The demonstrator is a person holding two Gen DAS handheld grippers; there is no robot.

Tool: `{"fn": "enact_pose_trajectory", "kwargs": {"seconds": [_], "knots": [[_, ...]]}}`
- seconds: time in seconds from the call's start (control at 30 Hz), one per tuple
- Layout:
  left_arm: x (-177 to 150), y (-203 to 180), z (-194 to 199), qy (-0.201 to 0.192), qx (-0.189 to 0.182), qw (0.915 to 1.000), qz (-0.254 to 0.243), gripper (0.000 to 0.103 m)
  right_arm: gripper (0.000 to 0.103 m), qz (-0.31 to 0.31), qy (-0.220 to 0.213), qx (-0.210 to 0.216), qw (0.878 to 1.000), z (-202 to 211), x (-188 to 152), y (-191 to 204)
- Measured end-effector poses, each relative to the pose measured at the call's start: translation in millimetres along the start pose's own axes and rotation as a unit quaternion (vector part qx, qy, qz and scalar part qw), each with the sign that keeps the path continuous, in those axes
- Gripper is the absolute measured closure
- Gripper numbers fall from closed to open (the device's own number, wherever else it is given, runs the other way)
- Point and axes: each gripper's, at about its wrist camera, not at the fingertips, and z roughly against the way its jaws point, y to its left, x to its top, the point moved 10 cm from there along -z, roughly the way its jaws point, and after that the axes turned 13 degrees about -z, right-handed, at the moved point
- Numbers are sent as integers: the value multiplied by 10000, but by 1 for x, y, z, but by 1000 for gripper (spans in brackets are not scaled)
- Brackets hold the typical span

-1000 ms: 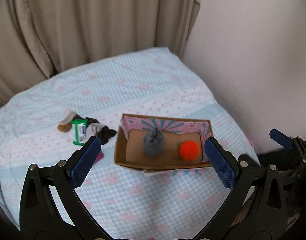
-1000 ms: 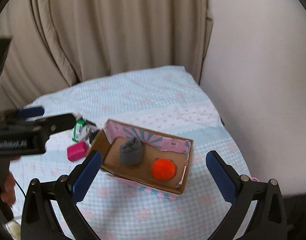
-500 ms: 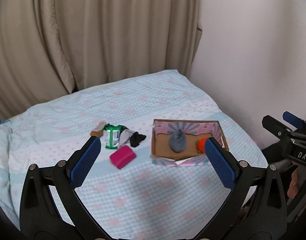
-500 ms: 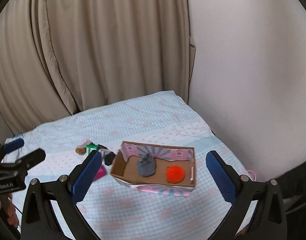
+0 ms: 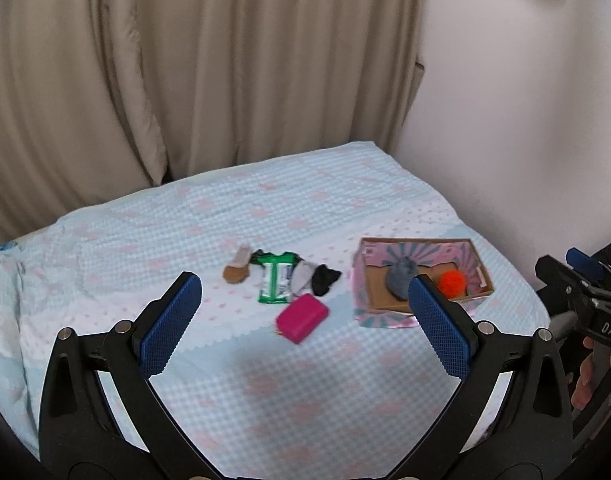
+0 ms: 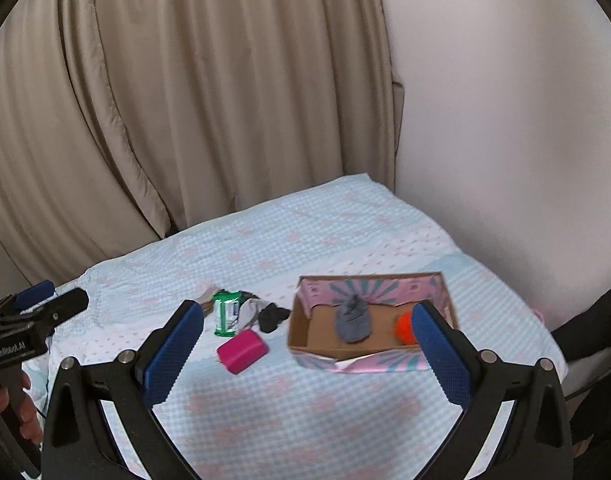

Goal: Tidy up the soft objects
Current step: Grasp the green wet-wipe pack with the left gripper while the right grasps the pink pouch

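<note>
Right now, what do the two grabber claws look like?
Both grippers, left gripper and right gripper, are black plastic frames with silver screws and blue bumpy pads. White lettering shows on each body, reading "DAS" and "GenRobot.AI". A bare hand holds one handle.

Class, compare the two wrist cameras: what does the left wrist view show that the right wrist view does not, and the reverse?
Only the left wrist view shows the brown sock in full and the right gripper at its edge. Only the right wrist view shows the left gripper from the side. Both share the cardboard box holding a grey sock and orange pompom, plus the pink block and green packet on the bedspread.
</note>
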Motion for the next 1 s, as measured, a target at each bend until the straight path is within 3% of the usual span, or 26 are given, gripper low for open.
{"fn": "enact_pose_trajectory", "kwargs": {"seconds": [0.27,0.43,0.6,0.77,1.0], "knots": [[-21,59,-77,318,-146,9993,105,0,0,-94,456,19,9989,-74,-49,43],[-48,79,-155,614,-340,9963,505,1,0,-293,723,-98,9969,-128,-82,58],[-71,82,-232,891,-537,9913,801,1,0,-600,1008,-290,9927,-188,-123,66],[-92,68,-309,1128,-712,9881,766,3,0,-886,1208,-408,9879,-242,-156,69],[-117,52,-380,1411,-1019,9810,852,4,0,-1251,1503,-424,9798,-309,-196,66]]}}
